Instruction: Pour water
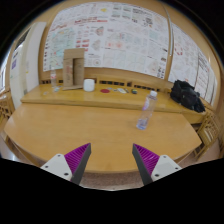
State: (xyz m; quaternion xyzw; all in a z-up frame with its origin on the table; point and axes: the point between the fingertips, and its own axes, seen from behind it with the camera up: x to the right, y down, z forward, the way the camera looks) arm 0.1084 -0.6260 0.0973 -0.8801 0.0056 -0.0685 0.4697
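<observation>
Gripper [109, 160] fingers spread apart, nothing between them, over a wooden table [70, 125]. A clear bottle [147, 110] stands upright beyond the fingers, near the table's far edge. Further back, a counter [120, 98] carries a white cup [89, 85], a brown box [74, 68] and a black bag [187, 95], under wall posters [110, 38].

A clear plastic water bottle [146, 111] with a pale cap stands upright on the wooden table, well beyond the fingers. Farther back, a small white cup [89, 85] sits upright, well apart from it.
</observation>
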